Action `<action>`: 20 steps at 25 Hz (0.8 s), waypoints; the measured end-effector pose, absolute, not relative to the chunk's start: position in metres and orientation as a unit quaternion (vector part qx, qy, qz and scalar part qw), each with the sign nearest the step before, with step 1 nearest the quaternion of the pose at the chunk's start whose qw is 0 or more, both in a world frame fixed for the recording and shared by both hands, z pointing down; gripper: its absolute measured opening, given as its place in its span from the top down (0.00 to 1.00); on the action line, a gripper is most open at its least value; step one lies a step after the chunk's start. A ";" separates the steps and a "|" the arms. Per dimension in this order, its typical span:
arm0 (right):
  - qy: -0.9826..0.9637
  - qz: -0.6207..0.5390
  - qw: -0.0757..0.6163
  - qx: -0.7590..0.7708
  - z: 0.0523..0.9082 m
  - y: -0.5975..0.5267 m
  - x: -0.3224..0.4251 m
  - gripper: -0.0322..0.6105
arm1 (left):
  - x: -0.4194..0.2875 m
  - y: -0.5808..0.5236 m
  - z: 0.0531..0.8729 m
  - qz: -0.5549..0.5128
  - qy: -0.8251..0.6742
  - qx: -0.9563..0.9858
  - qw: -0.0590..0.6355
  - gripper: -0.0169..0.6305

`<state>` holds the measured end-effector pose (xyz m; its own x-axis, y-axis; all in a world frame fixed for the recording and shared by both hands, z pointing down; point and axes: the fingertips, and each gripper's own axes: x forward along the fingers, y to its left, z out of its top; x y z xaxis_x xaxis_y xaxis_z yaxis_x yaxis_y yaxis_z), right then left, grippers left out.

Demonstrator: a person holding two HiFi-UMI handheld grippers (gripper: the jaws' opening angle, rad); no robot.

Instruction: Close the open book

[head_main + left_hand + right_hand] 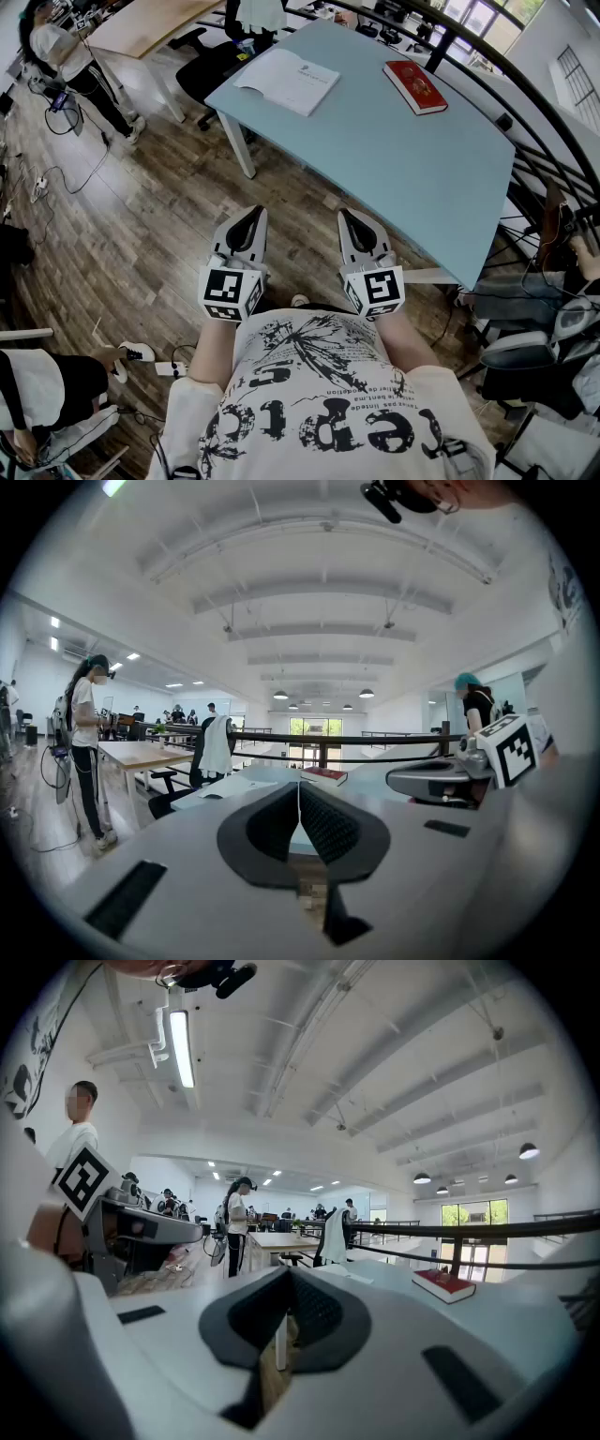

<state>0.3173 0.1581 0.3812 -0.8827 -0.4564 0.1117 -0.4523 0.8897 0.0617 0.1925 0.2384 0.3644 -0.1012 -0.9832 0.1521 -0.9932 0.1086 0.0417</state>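
An open white book (286,80) lies at the far left end of the light blue table (394,169), and a closed red book (415,86) lies to its right. Both grippers hang close to my body over the wooden floor, short of the table's near edge. My left gripper (255,214) is shut with nothing in it, and so is my right gripper (349,217). The left gripper view shows the shut left gripper (299,789) pointing level at the open book (230,785) and red book (323,775). In the right gripper view, past the right gripper (289,1279), lies the red book (443,1284).
A black office chair (211,66) stands behind the table's far left corner. A wooden table (150,23) and a standing person (70,56) are at the upper left. A black railing (525,94) curves along the table's right side. Cables lie on the floor (56,173).
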 end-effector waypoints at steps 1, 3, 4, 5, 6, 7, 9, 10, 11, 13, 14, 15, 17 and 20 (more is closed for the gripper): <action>-0.970 -0.016 0.062 0.234 0.382 0.158 0.317 0.94 | 0.193 0.238 0.365 0.036 -0.741 0.667 0.070 0.94; -0.970 -0.015 0.062 0.233 0.383 0.157 0.316 0.94 | 0.193 0.236 0.366 0.036 -0.740 0.668 0.070 0.94; -0.970 -0.016 0.062 0.233 0.384 0.158 0.315 0.94 | 0.192 0.236 0.367 0.036 -0.739 0.669 0.071 0.94; -0.970 -0.016 0.063 0.233 0.384 0.158 0.314 0.94 | 0.191 0.236 0.367 0.036 -0.739 0.669 0.072 0.94; -0.970 -0.016 0.063 0.233 0.383 0.158 0.314 0.94 | 0.190 0.236 0.367 0.036 -0.738 0.670 0.073 0.94; -0.970 -0.016 0.063 0.233 0.383 0.158 0.313 0.94 | 0.189 0.235 0.368 0.036 -0.738 0.670 0.074 0.94; -0.970 -0.013 0.061 0.235 0.383 0.157 0.311 0.94 | 0.187 0.235 0.368 0.036 -0.738 0.670 0.075 0.94; -0.970 -0.010 0.060 0.237 0.384 0.155 0.311 0.94 | 0.186 0.234 0.369 0.036 -0.738 0.670 0.076 0.94; -0.969 -0.005 0.059 0.241 0.384 0.153 0.311 0.94 | 0.185 0.232 0.370 0.037 -0.738 0.669 0.078 0.94; -0.967 0.004 0.057 0.248 0.386 0.150 0.312 0.94 | 0.184 0.230 0.373 0.039 -0.738 0.669 0.081 0.94; -0.967 0.005 0.057 0.250 0.387 0.149 0.312 0.94 | 0.183 0.230 0.374 0.039 -0.737 0.670 0.084 0.94; -0.966 0.005 0.060 0.252 0.389 0.150 0.311 0.94 | 0.182 0.231 0.376 0.039 -0.737 0.670 0.086 0.94; -0.965 0.003 0.065 0.253 0.393 0.153 0.305 0.94 | 0.175 0.233 0.380 0.037 -0.736 0.670 0.090 0.94; -0.965 0.006 0.069 0.253 0.396 0.149 0.287 0.94 | 0.158 0.229 0.386 0.038 -0.735 0.670 0.097 0.94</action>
<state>0.2872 0.1490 0.3964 -0.8621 -0.4879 0.1370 -0.4897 0.8716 0.0230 0.1578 0.2295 0.3857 -0.0842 -0.9774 0.1937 -0.9922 0.1002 0.0744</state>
